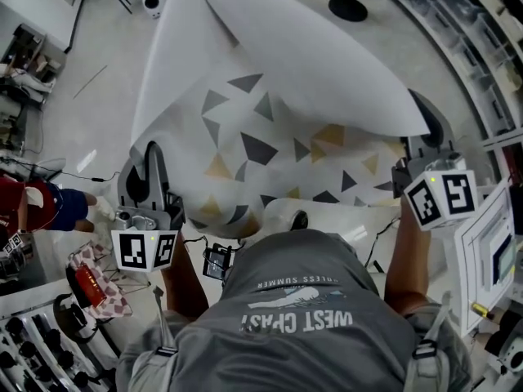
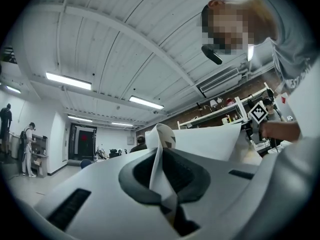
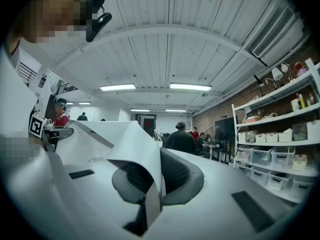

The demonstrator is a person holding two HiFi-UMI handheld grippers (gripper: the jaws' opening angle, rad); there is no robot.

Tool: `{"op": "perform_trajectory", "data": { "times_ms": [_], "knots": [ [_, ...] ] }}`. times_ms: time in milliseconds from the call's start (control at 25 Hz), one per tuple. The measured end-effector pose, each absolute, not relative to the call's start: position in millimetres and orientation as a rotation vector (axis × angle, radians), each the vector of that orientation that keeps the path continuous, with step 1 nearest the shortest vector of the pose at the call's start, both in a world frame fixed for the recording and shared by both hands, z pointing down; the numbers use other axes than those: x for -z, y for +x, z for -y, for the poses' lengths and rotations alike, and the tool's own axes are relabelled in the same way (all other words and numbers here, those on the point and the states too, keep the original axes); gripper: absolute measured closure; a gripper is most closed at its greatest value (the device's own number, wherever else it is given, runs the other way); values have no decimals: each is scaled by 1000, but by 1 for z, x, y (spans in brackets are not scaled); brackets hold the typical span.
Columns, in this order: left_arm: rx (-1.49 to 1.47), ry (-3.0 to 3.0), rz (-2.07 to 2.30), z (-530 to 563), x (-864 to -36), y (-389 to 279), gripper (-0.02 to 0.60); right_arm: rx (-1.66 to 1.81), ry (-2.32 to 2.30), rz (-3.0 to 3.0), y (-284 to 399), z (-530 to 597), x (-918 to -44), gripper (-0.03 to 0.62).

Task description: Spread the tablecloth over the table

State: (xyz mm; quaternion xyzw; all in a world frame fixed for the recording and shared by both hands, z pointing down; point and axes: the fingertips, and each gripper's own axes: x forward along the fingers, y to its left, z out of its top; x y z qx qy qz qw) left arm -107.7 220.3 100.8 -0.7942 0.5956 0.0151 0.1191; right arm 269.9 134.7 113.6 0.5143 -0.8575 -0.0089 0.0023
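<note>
Out ahead of the person, the tablecloth (image 1: pixel 270 96) billows toward 12 o'clock. Its near corners are clamped in the closed left claw (image 1: pixel 151 158) at 9 o'clock and the closed right claw (image 1: pixel 425 125) at 3 o'clock, held wide apart, I'd guess so it settles flat. The far edge curls over itself, and the tabletop beneath is hidden. A black stand base (image 1: pixel 348 8) at 1 o'clock and shelving (image 1: pixel 474 47) at 2 o'clock crowd the sweep.
</note>
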Motion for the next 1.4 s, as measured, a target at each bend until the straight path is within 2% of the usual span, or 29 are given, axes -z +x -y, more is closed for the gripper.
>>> {"op": "perform_trajectory", "data": {
  "times_ms": [400,720,920,1400],
  "knots": [
    [-28,-2331,-1755,-209,-110,-123,583,3,1612,2679,259,-120,-122,580],
    [-45,-2400,-1692,-155,-120,-127,583,5,1678,2610,260,-94,-121,580],
    [-86,-2432,-1654,-119,-121,-173,583,41,1744,2567,222,-73,-114,580],
    [-99,-2505,-1557,-39,-119,-234,583,34,1842,2482,164,-22,-109,580]
  ]
}}
